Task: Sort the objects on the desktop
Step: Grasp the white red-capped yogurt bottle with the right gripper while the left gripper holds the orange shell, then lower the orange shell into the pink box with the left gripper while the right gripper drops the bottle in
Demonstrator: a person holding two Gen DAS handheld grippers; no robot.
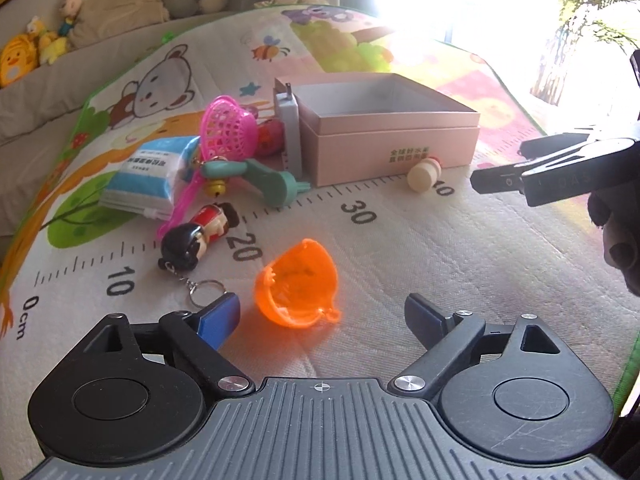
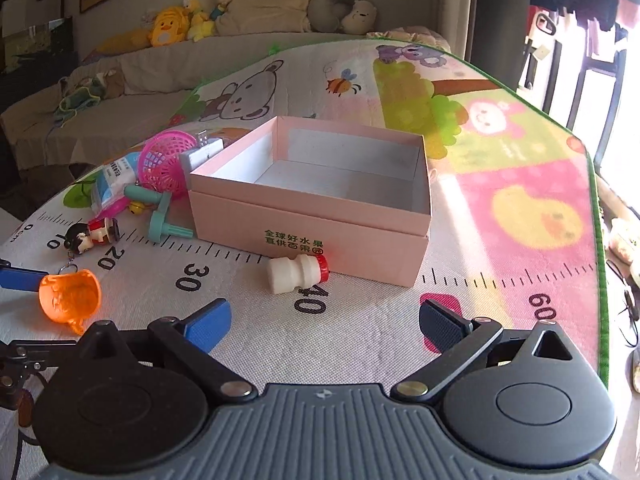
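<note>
An open pink box (image 1: 384,136) (image 2: 320,208) stands on the play mat, empty inside. My left gripper (image 1: 322,316) is open, with an orange plastic cup (image 1: 298,284) (image 2: 70,294) lying on its side just ahead between the fingers. My right gripper (image 2: 324,322) is open and empty; a small white bottle with a red cap (image 2: 298,272) (image 1: 424,172) lies ahead of it by the box front. A doll keychain (image 1: 196,240) (image 2: 92,234), pink net basket (image 1: 228,128) (image 2: 160,160), teal toy (image 1: 264,180) (image 2: 160,216), tissue pack (image 1: 148,176) and grey block (image 1: 290,136) lie left of the box.
The play mat (image 2: 520,208) has a printed ruler along it and ends at a green edge on the right. A sofa with plush toys (image 2: 172,26) runs along the back. The right gripper's finger (image 1: 532,178) shows at the right of the left wrist view.
</note>
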